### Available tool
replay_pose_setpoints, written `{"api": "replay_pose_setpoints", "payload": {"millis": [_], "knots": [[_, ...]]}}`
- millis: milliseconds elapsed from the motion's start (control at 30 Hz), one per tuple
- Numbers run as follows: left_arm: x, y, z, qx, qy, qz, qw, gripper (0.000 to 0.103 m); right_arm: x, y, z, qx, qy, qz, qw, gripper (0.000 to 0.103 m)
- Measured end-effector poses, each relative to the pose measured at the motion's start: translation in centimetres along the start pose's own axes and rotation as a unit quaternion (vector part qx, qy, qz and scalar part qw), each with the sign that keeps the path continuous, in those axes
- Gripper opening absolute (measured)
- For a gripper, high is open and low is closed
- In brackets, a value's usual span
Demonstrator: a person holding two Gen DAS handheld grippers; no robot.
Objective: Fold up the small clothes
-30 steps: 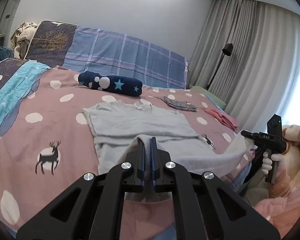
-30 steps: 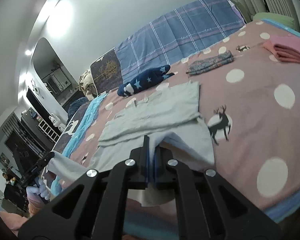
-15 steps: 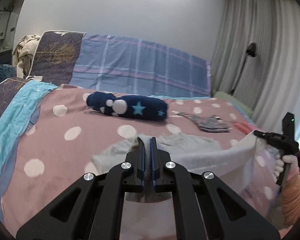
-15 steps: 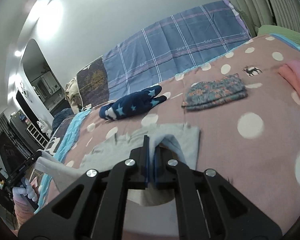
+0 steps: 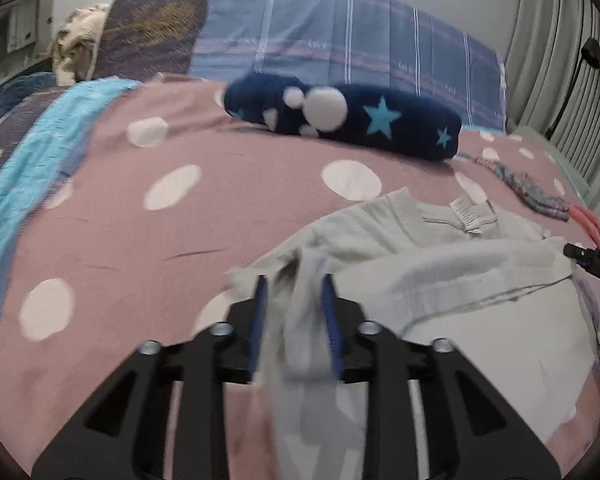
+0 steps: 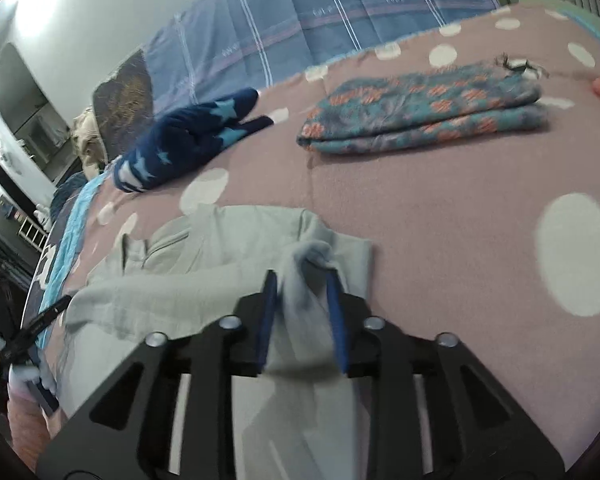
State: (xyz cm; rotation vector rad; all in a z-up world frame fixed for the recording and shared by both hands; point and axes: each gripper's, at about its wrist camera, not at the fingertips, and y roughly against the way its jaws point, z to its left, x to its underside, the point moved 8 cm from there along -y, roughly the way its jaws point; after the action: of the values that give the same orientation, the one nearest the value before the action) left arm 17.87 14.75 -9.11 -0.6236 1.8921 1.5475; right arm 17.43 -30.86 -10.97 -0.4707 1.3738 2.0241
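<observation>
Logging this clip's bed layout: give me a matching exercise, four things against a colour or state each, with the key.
Things:
1. grey garment
2. floral cloth
3. navy roll
4. left gripper

Colour or state:
A. dark blue with light stars
B. folded flat, teal and orange pattern
C. fingers apart, fabric loose between them
D. bottom edge folded up toward the collar

Pairs: 1-D, 2-B, 3-A, 4-C
</observation>
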Motion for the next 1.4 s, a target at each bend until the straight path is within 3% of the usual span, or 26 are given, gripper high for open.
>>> {"api": "replay_pose_setpoints", "payload": {"millis": [33, 167, 367, 500, 600, 633, 667, 700, 733, 833, 933, 1067, 1167, 1200, 1267, 1400], "knots": [[0.3, 0.9, 0.2, 0.003, 0.003, -0.006, 1.0000, 0.039, 0.3, 0.9, -0.5, 0.005, 0.002, -0.002, 1.000, 0.035], [3.9, 5.3, 1.0, 0.046, 0.023, -0.003, 0.9987, 0.040, 2.6, 4.6, -2.6, 0.013, -0.008, 0.006, 1.000, 0.035], [10.6, 8.8, 1.7, 0.084, 0.065, 0.036, 0.9937, 0.040, 10.7, 8.4, -2.5, -0.017, -0.016, 0.043, 0.999, 0.036], [12.6, 8.9, 0.8, 0.120, 0.070, 0.050, 0.9890, 0.044, 13.9, 10.2, -1.8, -0.034, -0.017, 0.044, 0.998, 0.043], [13.2, 7.4, -0.5, 0.148, 0.069, 0.060, 0.9848, 0.045, 14.2, 10.1, -1.0, -0.058, -0.026, 0.041, 0.997, 0.049], [13.4, 6.9, -1.0, 0.148, 0.064, 0.062, 0.9850, 0.027, 14.2, 9.8, -0.7, -0.062, -0.025, 0.042, 0.997, 0.045], [13.4, 6.8, -1.8, 0.152, 0.048, 0.061, 0.9854, 0.009, 14.2, 9.4, -0.3, -0.060, -0.021, 0.042, 0.997, 0.035], [13.0, 7.1, -2.3, 0.145, 0.036, 0.058, 0.9871, 0.007, 14.0, 9.0, -0.1, -0.044, -0.015, 0.040, 0.998, 0.008], [12.4, 7.8, -2.6, 0.133, 0.020, 0.046, 0.9898, 0.007, 13.8, 8.8, 0.0, -0.033, -0.021, 0.045, 0.998, 0.007], [10.2, 11.1, -3.3, 0.101, -0.042, 0.002, 0.9941, 0.006, 12.3, 10.4, 0.1, -0.035, -0.032, 0.014, 0.999, 0.007], [10.8, 12.0, -2.9, 0.066, -0.087, 0.013, 0.9939, 0.005, 12.3, 10.7, 0.2, -0.020, -0.014, 0.020, 1.000, 0.007], [15.1, 8.4, -0.2, 0.002, -0.084, 0.088, 0.9926, 0.000, 14.4, 8.7, -0.5, 0.009, -0.003, 0.051, 0.999, 0.008], [14.8, 9.2, 1.2, -0.004, -0.049, 0.071, 0.9963, 0.000, 14.1, 9.4, -0.6, 0.019, -0.001, 0.046, 0.999, 0.014], [14.0, 9.7, 1.4, -0.011, -0.048, 0.057, 0.9972, 0.000, 13.6, 9.7, -0.6, 0.038, 0.014, 0.041, 0.998, 0.019], [11.7, 10.9, 0.7, -0.011, -0.054, 0.019, 0.9983, 0.000, 12.3, 10.5, -0.3, 0.065, 0.049, 0.024, 0.996, 0.020], [7.6, 10.2, -1.9, -0.006, -0.098, -0.018, 0.9950, 0.024, 9.1, 9.7, 1.7, 0.085, 0.130, 0.000, 0.988, 0.026]]}}
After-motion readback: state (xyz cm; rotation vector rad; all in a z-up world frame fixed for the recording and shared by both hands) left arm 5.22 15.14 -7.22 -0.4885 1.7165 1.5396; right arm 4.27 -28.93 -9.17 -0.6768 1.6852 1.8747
